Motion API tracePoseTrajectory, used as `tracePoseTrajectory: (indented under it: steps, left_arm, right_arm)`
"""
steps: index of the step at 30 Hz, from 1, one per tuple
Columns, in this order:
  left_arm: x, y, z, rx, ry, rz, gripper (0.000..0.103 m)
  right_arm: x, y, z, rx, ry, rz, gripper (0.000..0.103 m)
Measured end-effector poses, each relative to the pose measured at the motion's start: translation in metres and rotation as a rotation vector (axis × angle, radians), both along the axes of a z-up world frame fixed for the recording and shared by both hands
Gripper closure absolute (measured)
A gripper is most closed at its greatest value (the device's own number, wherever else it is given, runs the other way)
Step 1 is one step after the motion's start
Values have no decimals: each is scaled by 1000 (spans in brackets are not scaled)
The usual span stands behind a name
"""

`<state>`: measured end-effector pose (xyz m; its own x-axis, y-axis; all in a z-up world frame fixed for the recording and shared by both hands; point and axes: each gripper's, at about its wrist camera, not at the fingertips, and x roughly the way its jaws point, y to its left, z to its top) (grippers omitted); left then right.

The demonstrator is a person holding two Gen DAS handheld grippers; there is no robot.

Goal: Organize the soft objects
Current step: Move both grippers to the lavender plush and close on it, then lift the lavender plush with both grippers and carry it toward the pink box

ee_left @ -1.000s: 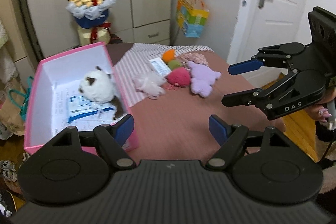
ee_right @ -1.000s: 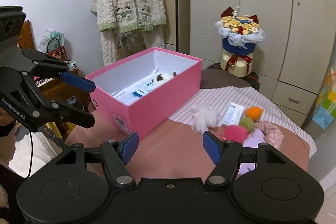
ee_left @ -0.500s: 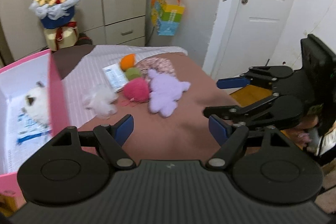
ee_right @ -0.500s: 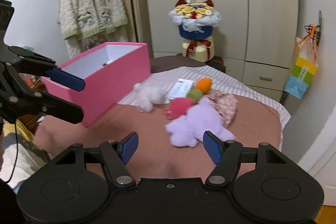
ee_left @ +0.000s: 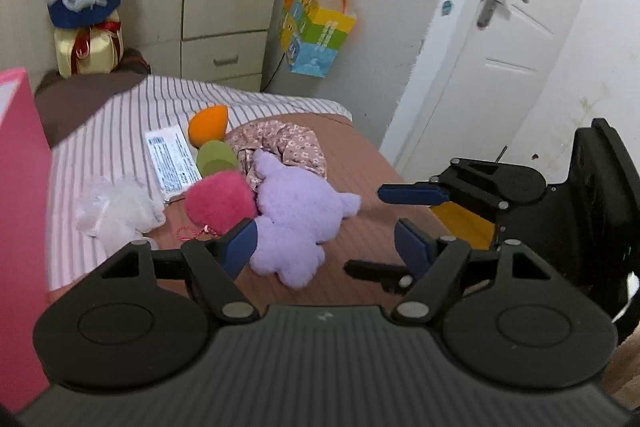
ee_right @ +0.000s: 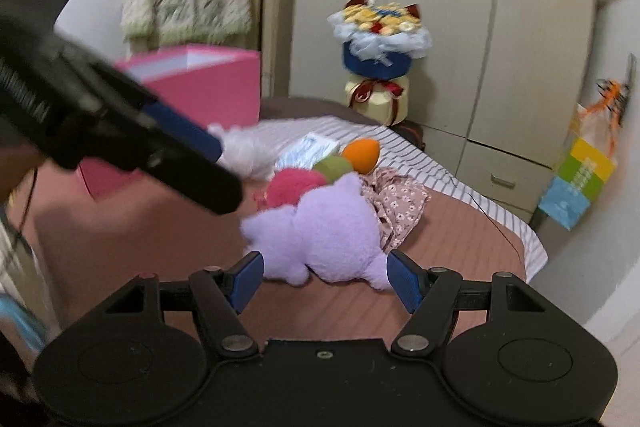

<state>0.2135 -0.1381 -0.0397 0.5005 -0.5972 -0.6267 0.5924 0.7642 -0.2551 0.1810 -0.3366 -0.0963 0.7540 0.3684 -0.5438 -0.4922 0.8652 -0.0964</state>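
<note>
Right hand-held gripper (ee_right: 324, 277): jaws apart, not clamping. The purple plush toy (ee_right: 324, 235) sits just ahead of the tips, its near edge about level with them; pads don't appear to press on it.

Left hand-held gripper (ee_left: 326, 249): jaws closing, nothing between them. The purple plush lies just beyond its left pad, partly hidden behind it.

Plush lies on the brown bed cover (ee_left: 360, 227). Touching it on the far side: pink fuzzy ball (ee_left: 220, 203) and a floral fabric piece (ee_left: 288, 147). Behind those, a green sponge (ee_left: 216, 155), then an orange sponge (ee_left: 208, 125), beside a flat white packet (ee_left: 170, 159) on the striped sheet (ee_left: 120, 123). White fluffy item (ee_left: 116, 211) sits left of the pink ball.

Pink box (ee_right: 208, 83) stands at the bed's left side, well apart from the plush; contents not visible.

Farther back: a bouquet (ee_right: 380, 39) against the wardrobe (ee_right: 500, 27).
</note>
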Motion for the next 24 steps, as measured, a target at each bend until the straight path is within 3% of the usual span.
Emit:
tracePoseTrajectory:
  steps: [5,10,13,17,24]
  left_arm:
    - [24,-4,-24,-14,79,50,42]
    - [31,-2,-40,-10,74,95,47]
    - [33,-2,-46,-19,99,101,52]
    - [31,-4,-55,20,92,144,56]
    - [31,-1,-63,-47,129,169,58]
  right_arm:
    - [17,10,-11,-65,-27,95,18]
    - [27,13,-15,-24,-29,117,17]
    - [35,13,-22,-1,0,97,10]
    - [42,9,-25,71,60,68,10]
    - [46,14,-30,109,111,8,12]
